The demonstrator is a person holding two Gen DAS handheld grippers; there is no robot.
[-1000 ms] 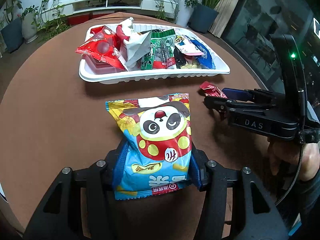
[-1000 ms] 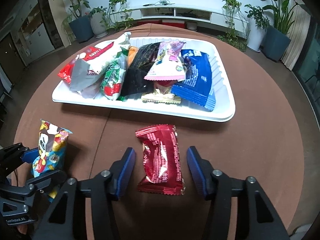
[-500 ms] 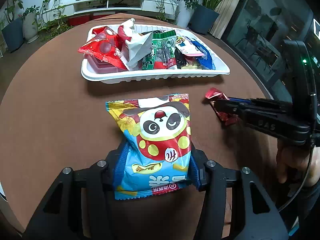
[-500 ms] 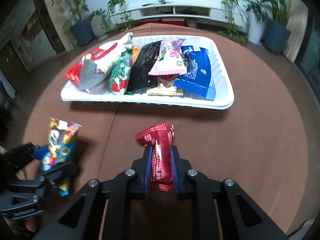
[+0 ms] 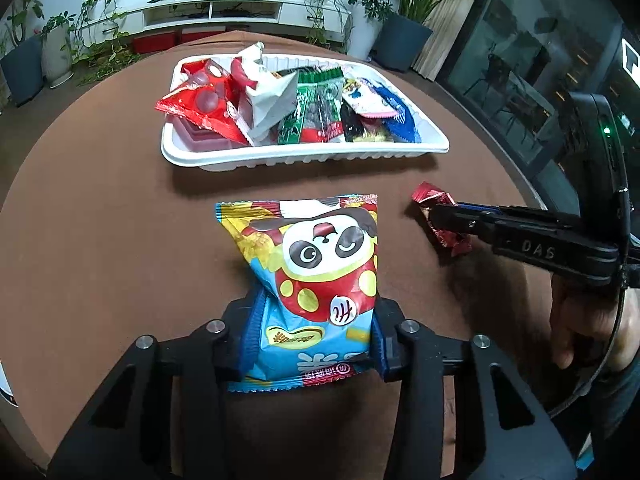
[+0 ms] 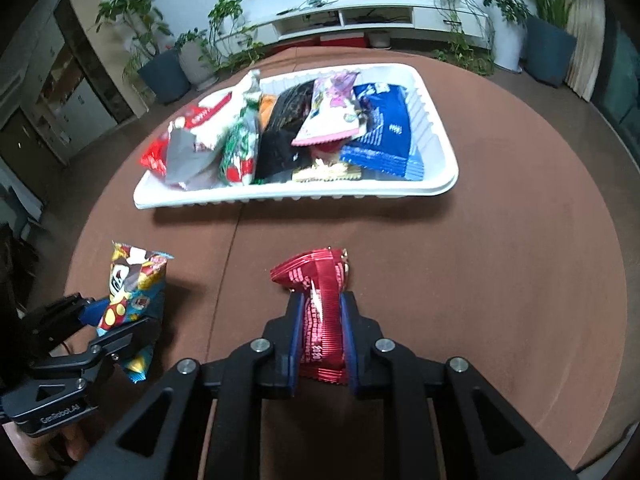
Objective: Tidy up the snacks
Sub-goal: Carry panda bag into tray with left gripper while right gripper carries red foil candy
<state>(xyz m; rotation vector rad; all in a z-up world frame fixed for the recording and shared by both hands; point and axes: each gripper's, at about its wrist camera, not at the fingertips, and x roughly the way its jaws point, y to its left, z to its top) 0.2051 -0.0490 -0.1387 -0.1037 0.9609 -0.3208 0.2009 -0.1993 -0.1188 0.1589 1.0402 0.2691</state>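
Note:
A panda-printed snack bag [image 5: 320,280] stands on the brown table in front of the white tray [image 5: 304,158], which holds several snack packets. My left gripper [image 5: 316,332] has its jaws closing on the bag's lower half, and the blue pads press into its sides. The right wrist view shows the same bag [image 6: 128,292] at the lower left. My right gripper [image 6: 322,304] is shut on a red snack packet [image 6: 320,280], squeezed on edge between the pads. In the left wrist view that red packet [image 5: 430,196] sticks out of the right gripper [image 5: 436,214] to the right of the bag.
The tray's rim [image 6: 296,196] lies across the far half of the round table. A hand [image 5: 580,320] grips the right tool's handle. Potted plants [image 6: 160,64] and a low white cabinet [image 6: 360,16] stand beyond the table.
The right gripper's jaws shut on the red packet, which went from lying flat to being pinched on edge. The left jaws narrowed on the panda bag, creasing its sides.

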